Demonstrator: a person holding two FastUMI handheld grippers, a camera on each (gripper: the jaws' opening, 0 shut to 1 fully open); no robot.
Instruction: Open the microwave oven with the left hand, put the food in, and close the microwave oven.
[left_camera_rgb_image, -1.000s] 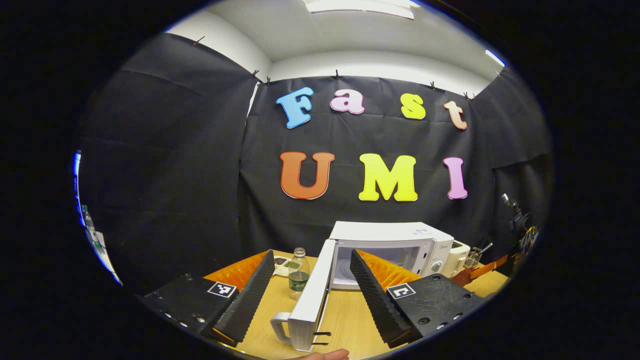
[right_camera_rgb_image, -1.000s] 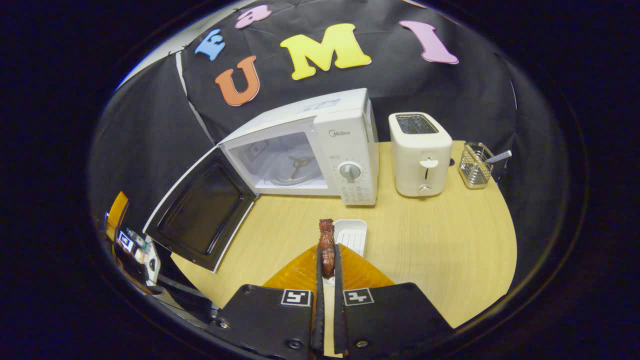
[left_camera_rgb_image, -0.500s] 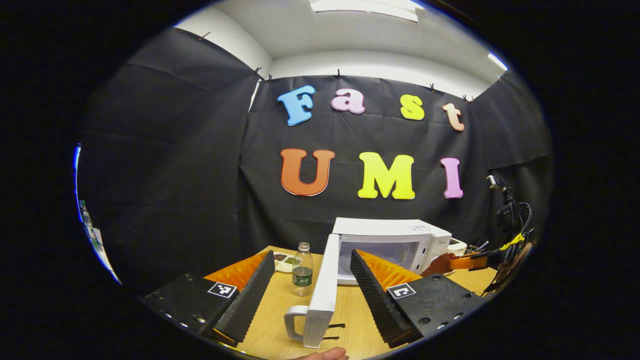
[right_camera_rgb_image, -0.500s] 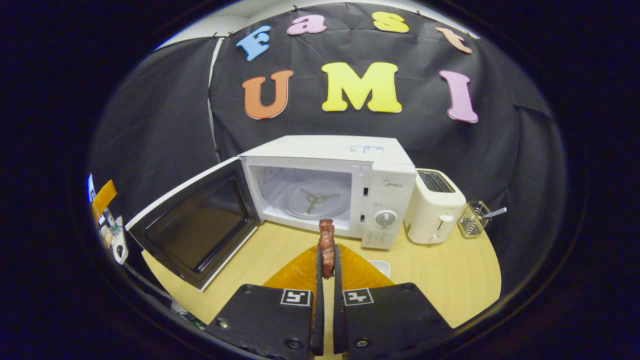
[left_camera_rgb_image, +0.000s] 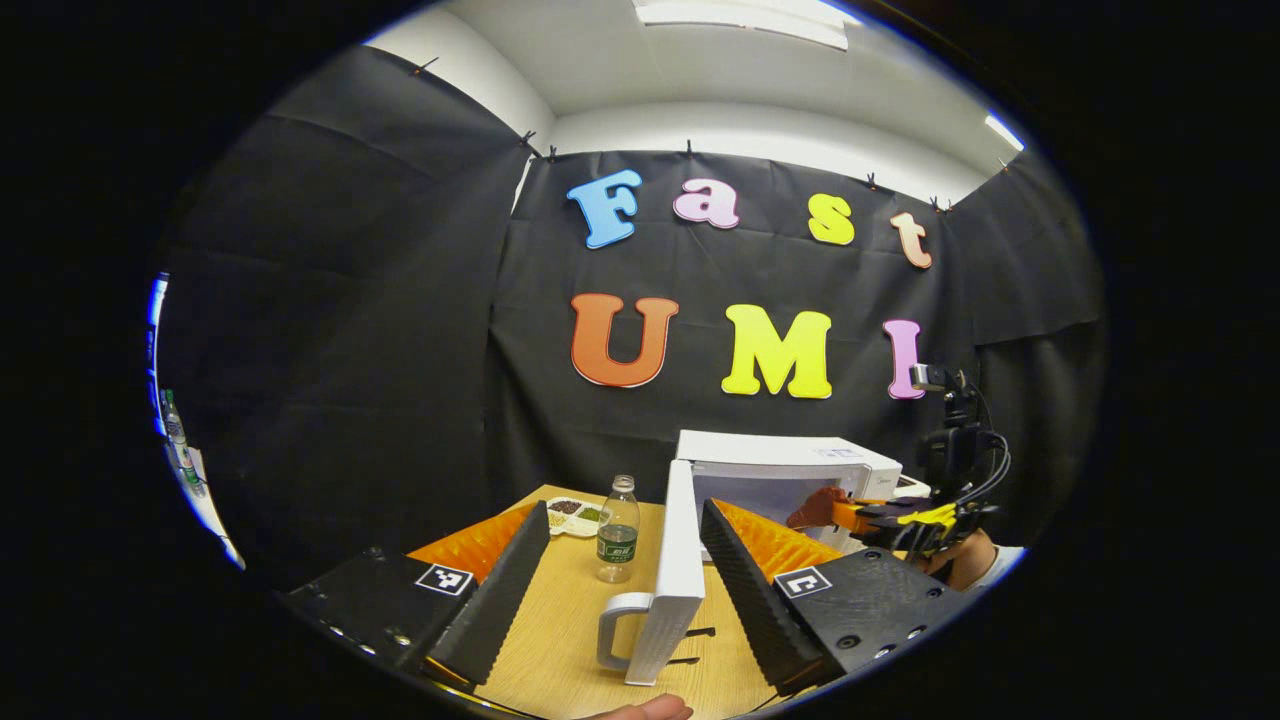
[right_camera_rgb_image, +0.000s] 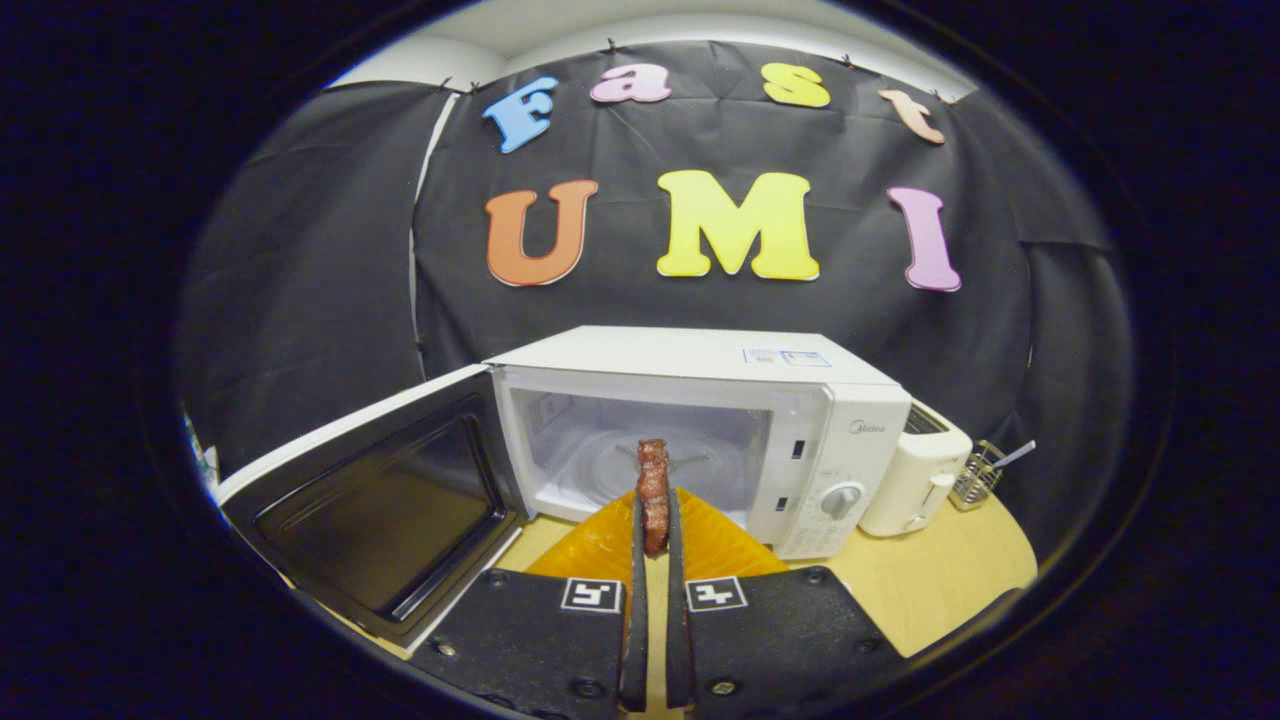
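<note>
While the left hand-held gripper is hanging spread beside the open door, the right hand-held gripper, pinching the food, is now nearing the microwave mouth, closer than a moment ago. Placing it inside is likely coming next.

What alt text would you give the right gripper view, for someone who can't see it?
The right tongs pinch a brown piece of food in front of a white microwave oven whose door hangs open to the left over a wooden table. A white toaster and a wire basket stand to the oven's right.
</note>
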